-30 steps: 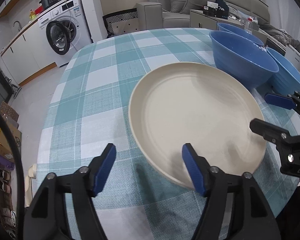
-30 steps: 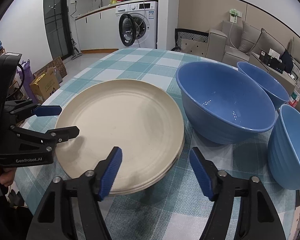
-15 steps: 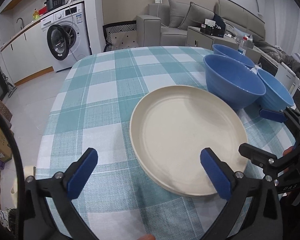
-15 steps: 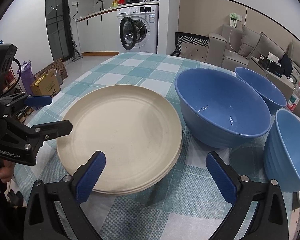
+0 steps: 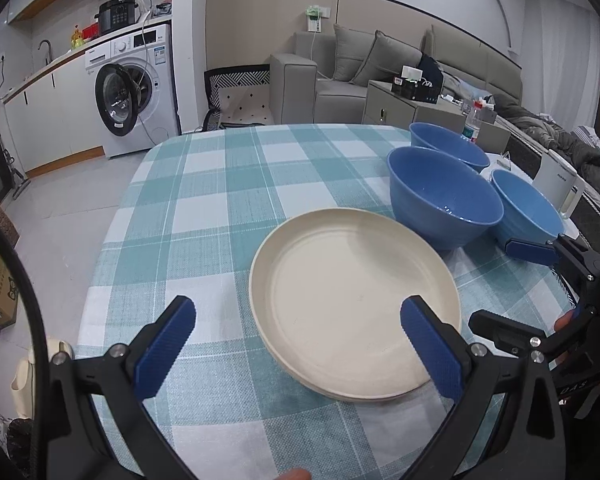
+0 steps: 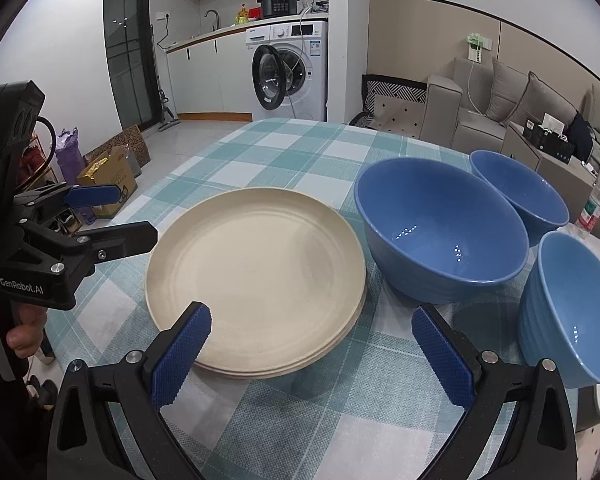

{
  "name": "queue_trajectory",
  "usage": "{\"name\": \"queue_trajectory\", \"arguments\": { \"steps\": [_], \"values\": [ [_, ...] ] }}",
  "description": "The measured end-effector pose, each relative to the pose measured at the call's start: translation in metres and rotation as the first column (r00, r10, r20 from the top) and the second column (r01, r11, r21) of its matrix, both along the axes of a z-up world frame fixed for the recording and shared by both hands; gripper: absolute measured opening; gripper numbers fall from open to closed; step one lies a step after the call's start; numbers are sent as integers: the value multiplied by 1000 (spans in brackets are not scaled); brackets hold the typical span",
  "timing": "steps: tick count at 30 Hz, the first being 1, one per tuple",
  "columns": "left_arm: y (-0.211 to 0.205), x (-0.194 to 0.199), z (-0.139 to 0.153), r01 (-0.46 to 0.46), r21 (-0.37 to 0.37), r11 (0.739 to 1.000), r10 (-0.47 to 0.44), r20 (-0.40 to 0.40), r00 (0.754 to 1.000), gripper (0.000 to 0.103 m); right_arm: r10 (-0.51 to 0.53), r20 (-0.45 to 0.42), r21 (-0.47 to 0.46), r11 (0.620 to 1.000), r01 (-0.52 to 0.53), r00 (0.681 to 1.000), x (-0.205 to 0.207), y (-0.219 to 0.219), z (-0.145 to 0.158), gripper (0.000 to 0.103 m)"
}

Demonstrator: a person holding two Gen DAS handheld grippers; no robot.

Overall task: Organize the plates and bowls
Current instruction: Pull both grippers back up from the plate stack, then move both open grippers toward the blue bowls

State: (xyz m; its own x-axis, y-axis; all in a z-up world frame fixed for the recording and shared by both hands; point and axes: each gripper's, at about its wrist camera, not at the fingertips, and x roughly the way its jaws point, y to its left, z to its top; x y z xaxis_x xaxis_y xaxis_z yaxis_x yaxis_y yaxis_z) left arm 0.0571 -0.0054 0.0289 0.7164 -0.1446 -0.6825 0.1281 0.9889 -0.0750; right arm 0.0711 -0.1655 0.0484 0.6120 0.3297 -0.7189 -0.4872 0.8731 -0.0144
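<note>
Lying on the table [image 6: 284,152], the plates [image 6: 256,276] sit between both spread, empty grippers, left [image 5: 296,332] and right [image 6: 312,344]; 3 bowls [image 6: 440,228] stand beside.

The left gripper [image 5: 296,344] is wide open and holds nothing. The right gripper [image 6: 312,352] is wide open and empty too.

left wrist: near, angled down | right wrist: same (both share plates [image 5: 354,304])
</note>
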Motion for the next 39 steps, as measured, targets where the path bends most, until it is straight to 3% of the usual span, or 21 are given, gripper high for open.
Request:
{"name": "queue_trajectory", "arguments": {
  "steps": [8,20,39],
  "values": [
    [-12,0,10,10,18,1000,-11,40,999,103,-28,37,35,999,26,999,-7,-17,22,102],
    [-38,8,32,87,-49,995,-82,100,992,103,-91,86,74,994,85,992,-6,-56,61,102],
    [-70,38,68,81,-55,995,-69,203,977,103,-168,173,83,984,155,971,-2,-117,113,102]
  ]
}}
